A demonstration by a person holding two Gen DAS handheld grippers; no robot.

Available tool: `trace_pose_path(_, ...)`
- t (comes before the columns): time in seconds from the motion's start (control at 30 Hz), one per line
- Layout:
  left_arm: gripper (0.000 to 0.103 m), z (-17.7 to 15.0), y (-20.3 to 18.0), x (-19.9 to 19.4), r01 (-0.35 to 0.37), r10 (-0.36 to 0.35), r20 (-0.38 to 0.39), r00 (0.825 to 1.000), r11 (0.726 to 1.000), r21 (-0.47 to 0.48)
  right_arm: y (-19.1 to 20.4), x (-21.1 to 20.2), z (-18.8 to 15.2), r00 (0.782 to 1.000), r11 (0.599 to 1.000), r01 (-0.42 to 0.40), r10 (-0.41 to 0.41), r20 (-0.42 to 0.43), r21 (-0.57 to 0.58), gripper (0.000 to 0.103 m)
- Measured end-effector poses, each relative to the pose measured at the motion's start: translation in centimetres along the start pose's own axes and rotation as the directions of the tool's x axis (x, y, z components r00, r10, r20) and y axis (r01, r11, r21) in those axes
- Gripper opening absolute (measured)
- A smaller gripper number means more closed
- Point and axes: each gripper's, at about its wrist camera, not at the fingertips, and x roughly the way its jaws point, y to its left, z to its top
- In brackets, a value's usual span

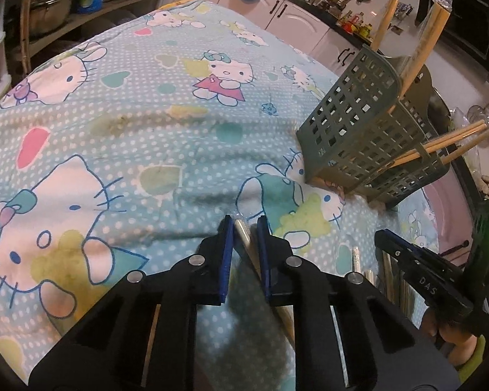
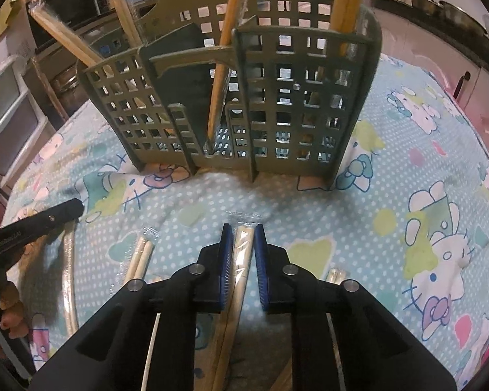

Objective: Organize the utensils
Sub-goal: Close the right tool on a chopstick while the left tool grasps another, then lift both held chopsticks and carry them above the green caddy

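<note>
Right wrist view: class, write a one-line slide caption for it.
Right gripper shut on a wrapped chopstick pair lying on the cartoon-print cloth, in front of the green slotted utensil holder.

Left wrist view: mounted behind the left gripper, looking steeply down along its fingers at the patterned cloth from close above, green utensil basket off to the right, kitchen cabinets curving along the far edge. Right wrist view: set behind the right gripper, facing the same basket nearly head-on and nearer. Shared between both: basket, cloth, wrapped chopsticks lying near the fingers, though possibly not the same pairs. Each view also catching the other gripper at its edge.
</note>
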Motion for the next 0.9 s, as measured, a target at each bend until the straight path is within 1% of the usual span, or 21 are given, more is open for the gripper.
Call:
trace_pose_path(0.1, 0.006, -0.1, 0.1, -0.5, 0.032, -0.032, 0.003, 0.999, 0.999, -0.02, -0.5, -1.0, -0.2, 0.999, 1.0, -0.025, 0.025, 0.02, 0.007, 0.013)
trace_pose_path(0.2, 0.005, -0.4, -0.3, -1.2, 0.056, -0.056, 0.014, 0.998, 0.998, -0.018, -0.7, -2.0, -0.5, 0.998, 0.999, -0.045, 0.045, 0.042, 0.006, 0.013)
trace_pose_path(0.33, 0.004, -0.5, -1.4, -3.0, 0.087, -0.088, 0.054, 0.995, 0.996, 0.015, -0.9, -4.0, -0.5, 0.993, 0.996, -0.085, 0.085, 0.088, 0.004, 0.013)
trace_pose_path(0.53, 0.003, -0.1, -3.3, -5.8, 0.126, -0.132, 0.11, 0.985, 0.99, 0.059, -0.8, -7.0, -0.4, 0.981, 0.992, -0.122, 0.121, 0.153, -0.005, 0.012)
trace_pose_path(0.73, 0.002, 0.4, -5.3, -8.6, 0.153, -0.17, 0.164, 0.972, 0.982, 0.11, -0.2, -10.1, -0.8, 0.962, 0.989, -0.149, 0.15, 0.228, -0.021, 0.011)
trace_pose_path(0.9, 0.002, 0.6, -6.6, -9.9, 0.161, -0.188, 0.19, 0.964, 0.976, 0.148, -0.2, -12.8, -1.3, 0.938, 0.985, -0.17, 0.172, 0.3, -0.035, 0.011)
